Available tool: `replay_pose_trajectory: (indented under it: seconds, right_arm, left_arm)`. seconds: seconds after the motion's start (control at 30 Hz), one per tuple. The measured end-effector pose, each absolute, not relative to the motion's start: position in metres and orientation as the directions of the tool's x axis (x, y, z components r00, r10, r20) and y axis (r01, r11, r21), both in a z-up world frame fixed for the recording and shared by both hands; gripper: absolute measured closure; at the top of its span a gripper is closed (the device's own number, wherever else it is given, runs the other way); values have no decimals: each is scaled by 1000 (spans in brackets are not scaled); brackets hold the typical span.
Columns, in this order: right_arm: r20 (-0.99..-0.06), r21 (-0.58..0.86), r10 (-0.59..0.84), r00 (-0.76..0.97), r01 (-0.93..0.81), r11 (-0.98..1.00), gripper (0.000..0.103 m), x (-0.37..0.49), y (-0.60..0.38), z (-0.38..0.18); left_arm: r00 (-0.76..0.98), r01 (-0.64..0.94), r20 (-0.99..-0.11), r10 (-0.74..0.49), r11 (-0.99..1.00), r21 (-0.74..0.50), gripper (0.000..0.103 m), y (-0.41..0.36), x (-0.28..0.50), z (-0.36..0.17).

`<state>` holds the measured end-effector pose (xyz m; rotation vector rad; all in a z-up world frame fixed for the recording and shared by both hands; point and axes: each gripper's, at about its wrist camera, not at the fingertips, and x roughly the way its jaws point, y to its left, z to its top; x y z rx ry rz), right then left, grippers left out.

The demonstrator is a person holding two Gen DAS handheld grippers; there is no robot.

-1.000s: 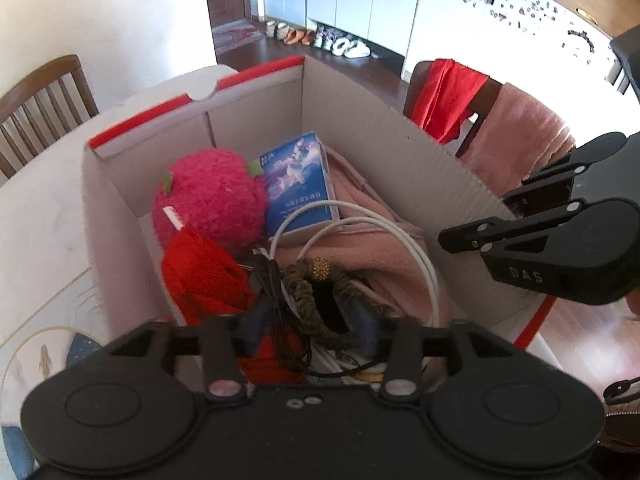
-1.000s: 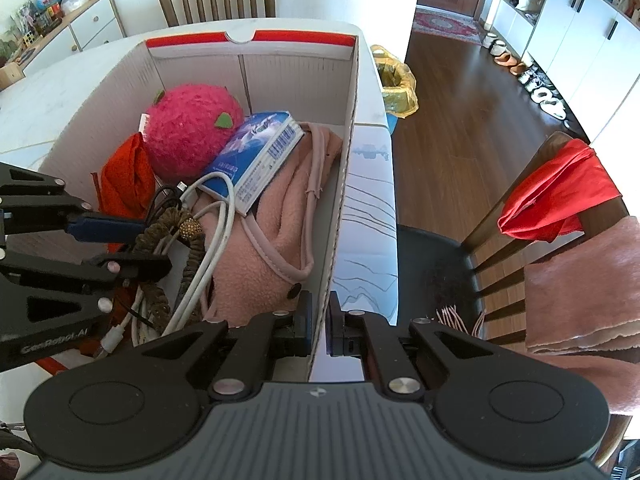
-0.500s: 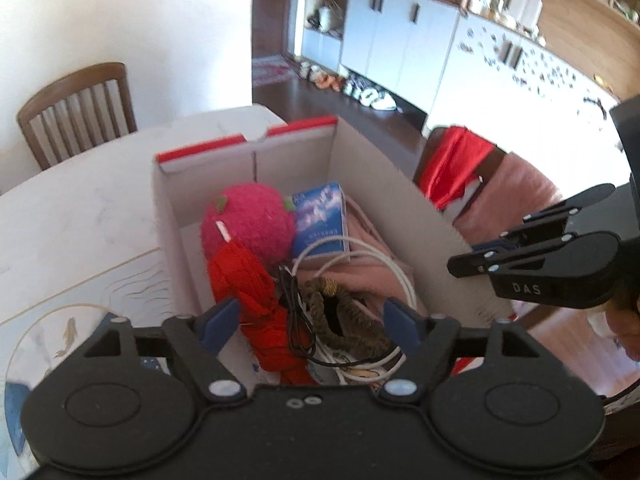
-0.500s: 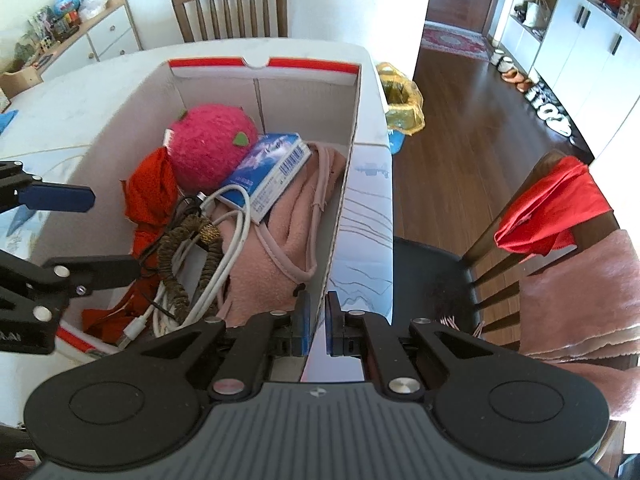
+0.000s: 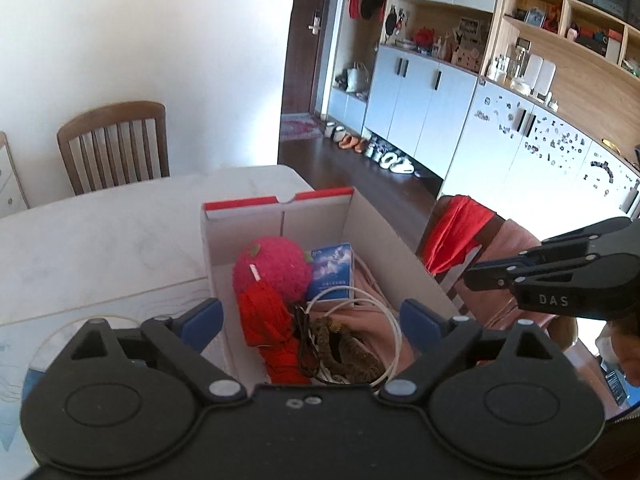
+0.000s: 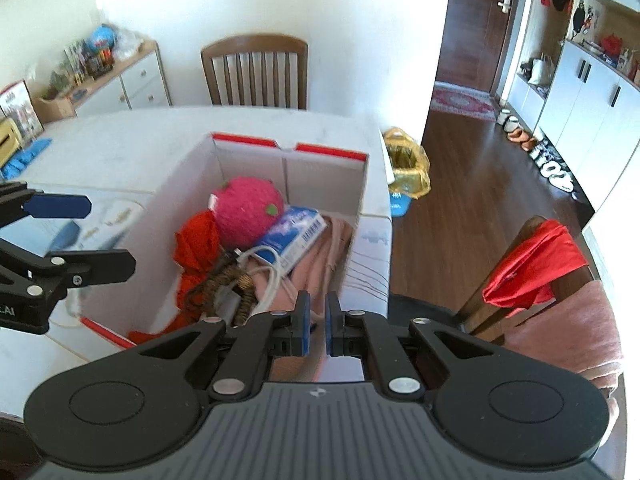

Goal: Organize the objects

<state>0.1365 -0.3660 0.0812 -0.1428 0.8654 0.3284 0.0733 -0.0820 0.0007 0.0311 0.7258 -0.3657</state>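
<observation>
A white cardboard box (image 5: 384,236) (image 6: 188,172) with red rim strips stands on the pale table. Inside lie a pink plush strawberry (image 5: 272,270) (image 6: 246,208), a blue packet (image 5: 331,270) (image 6: 294,234), red cloth (image 5: 268,316) (image 6: 196,240), a brown braided cord (image 5: 344,350) (image 6: 232,282), a white cable (image 5: 376,308) and pink fabric (image 6: 320,256). My left gripper (image 5: 310,318) (image 6: 88,232) hovers above the box's near end, its jaws opening wide with nothing between them. My right gripper (image 6: 315,322) (image 5: 472,276) is shut and holds nothing, over the box's right edge.
A wooden chair (image 5: 114,144) (image 6: 256,72) stands beyond the table. Another chair (image 6: 540,276) at the right carries red and pink cloths. A yellow bag (image 6: 406,164) sits by the table's far corner. A sideboard (image 6: 108,80) is at the back left.
Both grippers rose and drew back from the box. The left jaws spread from around the braided cord to wide open, leaving the cord in the box. The right stayed shut.
</observation>
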Motion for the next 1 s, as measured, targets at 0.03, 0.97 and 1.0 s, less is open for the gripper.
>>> replay_pose_trajectory:
  seconds: [0.03,0.97,1.0]
  right_arm:
    - [-758,11,226,612,-334,943,97,133,-365,84]
    - [-622,62,254,741,-276,959,35,45,-328,108]
    - [-617,62,257,744,-279,958,29,42,-326,108]
  left_arm:
    - [690,337,-651,-318,936,-100,8,-80,71,2]
    - [716,305,-621,-320,943,-135,1,-37,25,3]
    - [715,307,-621,-321,942,-134,1,-36,25,3]
